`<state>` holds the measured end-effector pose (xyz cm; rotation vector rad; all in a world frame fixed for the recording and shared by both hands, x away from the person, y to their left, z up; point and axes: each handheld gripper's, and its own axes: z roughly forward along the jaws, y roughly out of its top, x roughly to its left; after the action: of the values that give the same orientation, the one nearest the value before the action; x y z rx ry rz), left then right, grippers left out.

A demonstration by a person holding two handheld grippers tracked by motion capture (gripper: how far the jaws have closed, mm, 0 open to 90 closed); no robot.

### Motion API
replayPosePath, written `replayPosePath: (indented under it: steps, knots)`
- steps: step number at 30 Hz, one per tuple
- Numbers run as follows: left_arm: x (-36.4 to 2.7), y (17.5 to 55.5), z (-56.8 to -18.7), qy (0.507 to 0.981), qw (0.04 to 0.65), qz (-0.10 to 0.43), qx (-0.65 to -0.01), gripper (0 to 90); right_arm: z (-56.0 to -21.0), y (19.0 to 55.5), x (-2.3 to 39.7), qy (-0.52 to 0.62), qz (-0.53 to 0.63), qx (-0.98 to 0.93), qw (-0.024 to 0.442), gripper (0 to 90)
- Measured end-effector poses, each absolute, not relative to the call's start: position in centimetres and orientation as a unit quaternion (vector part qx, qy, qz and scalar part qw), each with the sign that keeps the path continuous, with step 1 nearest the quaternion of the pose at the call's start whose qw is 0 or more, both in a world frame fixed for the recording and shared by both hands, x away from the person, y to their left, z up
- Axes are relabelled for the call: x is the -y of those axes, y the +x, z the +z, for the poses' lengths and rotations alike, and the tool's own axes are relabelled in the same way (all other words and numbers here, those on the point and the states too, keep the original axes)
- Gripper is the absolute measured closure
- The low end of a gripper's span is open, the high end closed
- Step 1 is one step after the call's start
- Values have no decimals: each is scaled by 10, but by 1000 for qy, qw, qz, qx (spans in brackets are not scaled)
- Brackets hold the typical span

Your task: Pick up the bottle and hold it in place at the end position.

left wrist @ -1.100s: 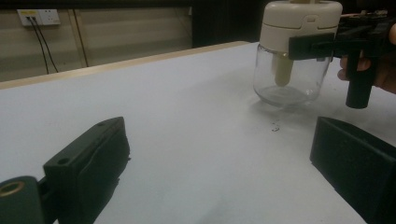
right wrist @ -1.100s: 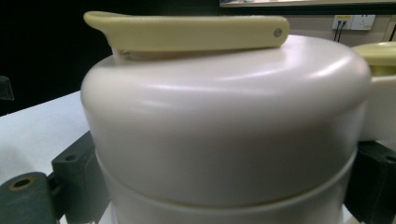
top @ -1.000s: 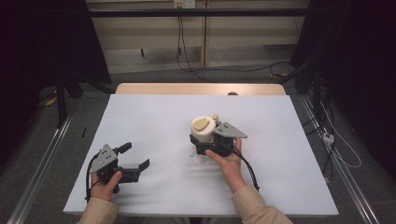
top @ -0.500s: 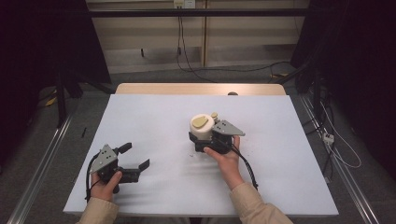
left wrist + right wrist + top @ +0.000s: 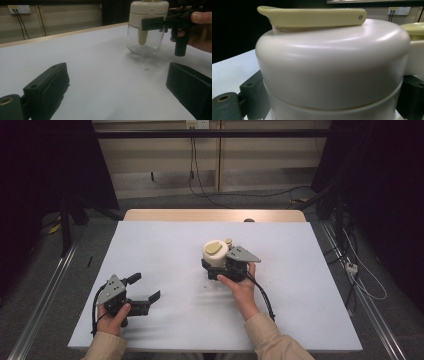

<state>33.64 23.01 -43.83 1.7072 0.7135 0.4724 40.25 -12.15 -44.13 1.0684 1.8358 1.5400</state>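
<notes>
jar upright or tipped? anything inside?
Upright: the glass jar stands on its base on the table, cream lid on top. It looks empty, apart from a cream stem hanging from the lid.

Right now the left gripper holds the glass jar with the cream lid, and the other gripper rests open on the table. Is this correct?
Not quite: the right gripper holds the glass jar by its cream lid, as the high view shows. The left gripper is the one resting open on the table.

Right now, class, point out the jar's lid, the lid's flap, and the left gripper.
Lid (image 5: pixel 332 67), right gripper view, its domed side.
Flap (image 5: pixel 317 17), right gripper view, its flat side.
Left gripper (image 5: pixel 145 288), high view, between its fingertips.
</notes>
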Motion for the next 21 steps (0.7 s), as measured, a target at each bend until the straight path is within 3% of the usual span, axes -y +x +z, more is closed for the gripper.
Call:
replayPosePath:
  steps: [21]
  knots:
    - [-229,336,-439,728,580,201,-306,40,-442,413,116,393,567,-677,257,70]
